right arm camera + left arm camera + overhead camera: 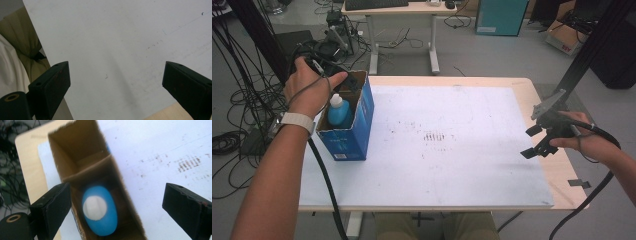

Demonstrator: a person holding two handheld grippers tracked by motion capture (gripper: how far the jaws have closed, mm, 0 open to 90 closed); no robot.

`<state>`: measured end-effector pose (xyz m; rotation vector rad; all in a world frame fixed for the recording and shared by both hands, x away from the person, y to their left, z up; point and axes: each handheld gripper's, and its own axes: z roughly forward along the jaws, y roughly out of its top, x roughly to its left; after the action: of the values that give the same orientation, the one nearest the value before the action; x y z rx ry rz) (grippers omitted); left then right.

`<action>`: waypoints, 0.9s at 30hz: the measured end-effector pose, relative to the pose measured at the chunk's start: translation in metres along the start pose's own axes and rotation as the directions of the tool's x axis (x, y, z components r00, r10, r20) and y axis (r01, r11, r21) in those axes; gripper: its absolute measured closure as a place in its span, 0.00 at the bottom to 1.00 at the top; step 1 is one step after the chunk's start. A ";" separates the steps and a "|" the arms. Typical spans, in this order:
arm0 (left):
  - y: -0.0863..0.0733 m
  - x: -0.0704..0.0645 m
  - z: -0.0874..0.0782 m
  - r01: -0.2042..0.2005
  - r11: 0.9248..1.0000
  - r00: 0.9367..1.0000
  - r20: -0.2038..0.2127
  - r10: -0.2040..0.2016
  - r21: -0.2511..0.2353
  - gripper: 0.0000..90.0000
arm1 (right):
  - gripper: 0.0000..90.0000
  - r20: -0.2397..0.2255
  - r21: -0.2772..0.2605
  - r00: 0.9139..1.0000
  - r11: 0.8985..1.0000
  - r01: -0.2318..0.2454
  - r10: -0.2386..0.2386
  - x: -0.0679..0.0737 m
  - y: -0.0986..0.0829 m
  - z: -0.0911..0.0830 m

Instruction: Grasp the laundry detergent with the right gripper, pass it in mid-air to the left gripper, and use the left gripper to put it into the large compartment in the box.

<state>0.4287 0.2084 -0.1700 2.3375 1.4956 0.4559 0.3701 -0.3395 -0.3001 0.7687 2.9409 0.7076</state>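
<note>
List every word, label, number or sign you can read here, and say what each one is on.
No text can be read.
Blue cardboard box: a small white label low on its near side, too small to read.
Brown carton on the floor at the far right: red print, too blurred to read.
Blue bottle in the box: no label visible.

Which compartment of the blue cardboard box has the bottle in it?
The one nearer the person, under the left claw: it holds the blue plastic bottle with white cap. The compartment beyond the divider in the blue cardboard box looks empty.
</note>
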 end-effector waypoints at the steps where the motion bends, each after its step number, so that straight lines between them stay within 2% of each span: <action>1: 0.001 -0.002 -0.003 -0.009 1.000 1.000 0.000 0.009 -0.008 0.10 | 0.09 -0.003 0.005 1.000 1.000 -0.002 0.002 0.000 0.001 -0.001; 6: 0.012 -0.019 -0.021 -0.104 0.993 0.994 0.010 0.105 -0.051 0.10 | 0.09 0.003 -0.008 1.000 1.000 0.006 -0.006 0.000 0.002 -0.006; 9: 0.021 -0.033 -0.029 -0.168 0.983 0.985 0.015 0.169 -0.072 0.10 | 0.09 0.006 -0.014 1.000 1.000 0.005 -0.005 0.000 0.003 -0.010; 11: 0.026 -0.043 -0.032 -0.214 0.973 0.976 0.025 0.217 -0.083 0.10 | 0.09 0.009 -0.016 1.000 1.000 0.008 -0.008 0.000 0.003 -0.011; 14: 0.034 -0.058 -0.036 -0.289 0.952 0.955 0.039 0.293 -0.097 0.11 | 0.09 0.011 -0.019 1.000 1.000 0.004 -0.004 -0.001 0.004 -0.014; 15: 0.037 -0.064 -0.035 -0.298 0.947 0.951 0.044 0.305 -0.118 0.11 | 0.09 0.012 -0.020 1.000 1.000 0.003 -0.003 -0.001 0.004 -0.014; 16: 0.039 -0.069 -0.035 -0.319 0.939 0.943 0.052 0.328 -0.126 0.10 | 0.09 0.015 -0.027 1.000 1.000 0.004 -0.004 -0.001 0.005 -0.015; 17: 0.042 -0.075 -0.035 -0.345 0.930 0.933 0.065 0.355 -0.130 0.10 | 0.09 0.018 -0.033 1.000 0.999 0.004 -0.003 -0.001 0.005 -0.016; 19: 0.045 -0.081 -0.034 -0.370 0.917 0.922 0.068 0.382 -0.147 0.10 | 0.09 0.021 -0.031 1.000 1.000 0.003 -0.002 -0.002 0.005 -0.018; 20: 0.048 -0.085 -0.034 -0.397 0.906 0.909 0.077 0.411 -0.145 0.10 | 0.09 0.022 -0.035 1.000 0.999 0.006 -0.005 -0.002 0.005 -0.019; 21: 0.050 -0.090 -0.032 -0.404 0.902 0.904 0.084 0.419 -0.153 0.10 | 0.09 0.023 -0.036 1.000 0.999 0.003 -0.002 -0.001 0.006 -0.021; 22: 0.052 -0.093 -0.031 -0.431 0.891 0.891 0.094 0.445 -0.141 0.10 | 0.09 0.026 -0.037 1.000 0.999 0.004 -0.003 -0.001 0.006 -0.023; 23: 0.053 -0.098 -0.029 -0.438 0.887 0.886 0.098 0.453 -0.145 0.10 | 0.09 0.030 -0.043 1.000 0.999 0.009 -0.007 -0.001 0.006 -0.024; 24: 0.055 -0.101 -0.028 -0.464 0.875 0.872 0.102 0.478 -0.138 0.10 | 0.09 0.026 -0.042 1.000 0.999 0.006 -0.005 -0.001 0.006 -0.025; 25: 0.056 -0.105 -0.027 -0.466 0.873 0.869 0.111 0.482 -0.143 0.10 | 0.09 0.026 -0.046 1.000 0.999 0.005 -0.004 -0.002 0.006 -0.025; 26: 0.057 -0.108 -0.025 -0.485 0.864 0.857 0.119 0.501 -0.137 0.10 | 0.09 0.024 -0.044 1.000 0.999 0.002 -0.001 -0.002 0.006 -0.026; 27: 0.058 -0.112 -0.024 -0.496 0.858 0.851 0.126 0.511 -0.132 0.10 | 0.09 0.024 -0.051 1.000 0.999 0.000 0.001 -0.002 0.005 -0.026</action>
<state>0.4211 0.0856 -0.1336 2.6053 0.7534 0.4404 0.3712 -0.3473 -0.2748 0.7682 2.8890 0.7643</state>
